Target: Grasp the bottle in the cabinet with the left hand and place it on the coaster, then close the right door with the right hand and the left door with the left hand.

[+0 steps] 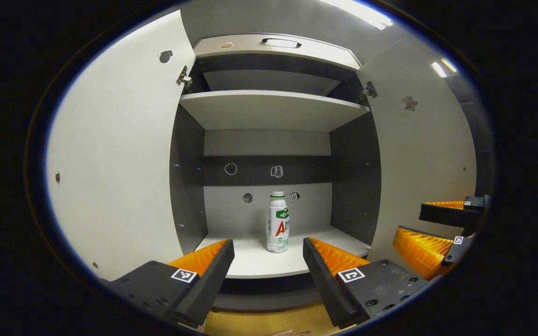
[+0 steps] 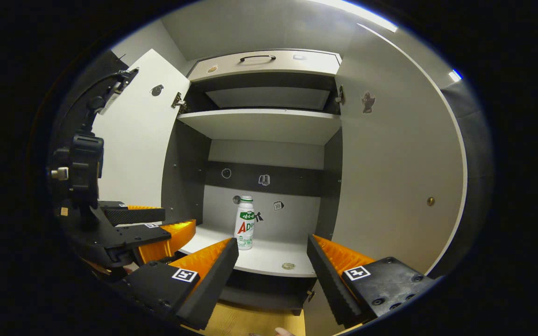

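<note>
A white bottle [image 1: 278, 224] with a green and red label stands upright on the cabinet's lower shelf [image 1: 255, 263], towards the back. My left gripper [image 1: 269, 249] is open in front of the shelf edge, with the bottle centred beyond the gap and well apart from the fingers. In the right gripper view the bottle [image 2: 244, 224] stands left of centre. My right gripper [image 2: 272, 249] is open too and holds nothing. Both doors are swung wide: the left door [image 1: 119, 163] and the right door [image 1: 418, 158]. The right gripper [image 1: 409, 223] hangs near the right door.
An upper shelf [image 1: 269, 105] spans the cabinet, with a drawer front and handle [image 1: 280, 43] above it. A yellow wooden surface [image 1: 259, 322] lies below the cabinet. The left gripper [image 2: 178, 221] and its black mount [image 2: 80, 177] stand beside the left door [image 2: 133, 135].
</note>
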The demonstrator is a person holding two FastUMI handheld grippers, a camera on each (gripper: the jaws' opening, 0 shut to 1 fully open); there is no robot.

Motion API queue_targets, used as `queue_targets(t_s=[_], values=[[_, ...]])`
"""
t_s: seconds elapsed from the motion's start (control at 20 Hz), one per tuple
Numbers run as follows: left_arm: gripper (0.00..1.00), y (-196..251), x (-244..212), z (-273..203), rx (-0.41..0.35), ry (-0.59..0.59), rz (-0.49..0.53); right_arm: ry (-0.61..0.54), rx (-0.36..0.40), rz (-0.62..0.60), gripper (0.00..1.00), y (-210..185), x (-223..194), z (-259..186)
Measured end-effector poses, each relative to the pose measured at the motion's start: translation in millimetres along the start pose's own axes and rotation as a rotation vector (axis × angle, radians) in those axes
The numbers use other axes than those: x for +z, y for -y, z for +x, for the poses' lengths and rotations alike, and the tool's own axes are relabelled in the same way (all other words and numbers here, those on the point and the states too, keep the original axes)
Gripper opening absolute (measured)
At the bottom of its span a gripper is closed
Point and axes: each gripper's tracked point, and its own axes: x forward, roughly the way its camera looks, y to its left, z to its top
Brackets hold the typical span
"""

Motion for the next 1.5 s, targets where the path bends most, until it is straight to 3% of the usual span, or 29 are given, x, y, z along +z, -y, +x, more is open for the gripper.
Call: queue_targets(t_s=[0.6,1.1,1.5], values=[[0.94,3,-10,107,-0.034,0.020,0.015,-0.006,0.069,-0.047,0.97,-5,-17,38],[0.93,19,-22,178,-0.071,0.022,0.008,-0.023,0.129,0.026,0.97,-12,-30,72],[0.93,15,-38,223,-0.042,0.007,-0.003,-0.075,0.153,0.064,0.98,-8,-56,97]])
